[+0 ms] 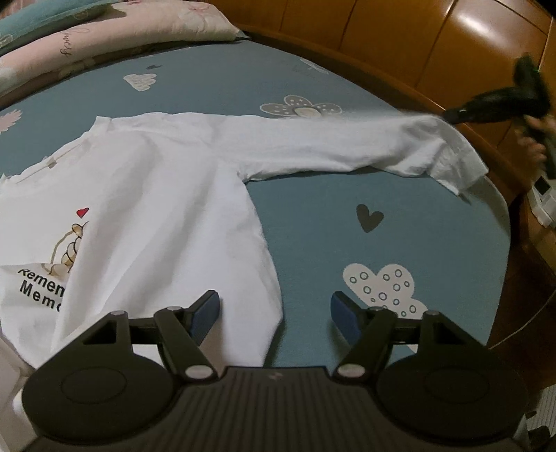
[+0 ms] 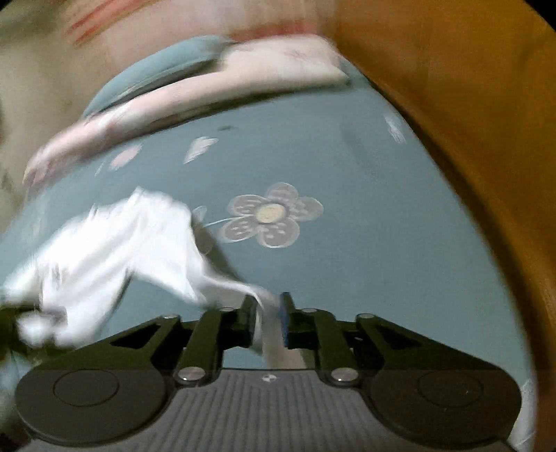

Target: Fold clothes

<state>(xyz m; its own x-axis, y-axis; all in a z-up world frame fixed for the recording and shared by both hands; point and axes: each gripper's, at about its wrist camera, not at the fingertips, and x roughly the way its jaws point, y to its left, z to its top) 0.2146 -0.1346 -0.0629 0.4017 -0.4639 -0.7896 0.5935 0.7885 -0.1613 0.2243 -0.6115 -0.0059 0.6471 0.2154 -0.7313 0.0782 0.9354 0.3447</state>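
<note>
A: One garment only, the white shirt (image 1: 146, 215), lying front up on the blue bed sheet (image 1: 312, 243). Nearest the left camera, the left claw (image 1: 274, 320) hangs over the shirt's lower side edge with its jaws standing well apart and nothing between them; cloth lies under one pad, bare sheet under the other.

B: So the fold has hardly begun?

A: That is the fair reading. The body is spread flat, its printed picture and lettering in plain view, and no panel has been turned over. The only part in hand is the long sleeve (image 1: 347, 146), drawn straight out sideways toward the bed's edge.

B: And who holds it?

A: The right claw (image 2: 267, 313), whose own view is badly blurred, has its jaws nearly together with a strip of white cuff pinched between the pads. From the left view the same claw shows as a dark smear at the sleeve's far end, the cuff lifted off the sheet.

B: What remains, then?

A: By judgement, nearly all of it: this sleeve brought in across the chest, the other side likewise, then the body doubled over. The second sleeve cannot be seen in either view.

B: The count beyond?

A: Two claws, one shirt, one sleeve visible. Farther back, two pillows (image 1: 114, 31) at least seem stacked, one pink and one blue-green, and a wooden bed frame (image 1: 399, 45) curves round behind.
</note>
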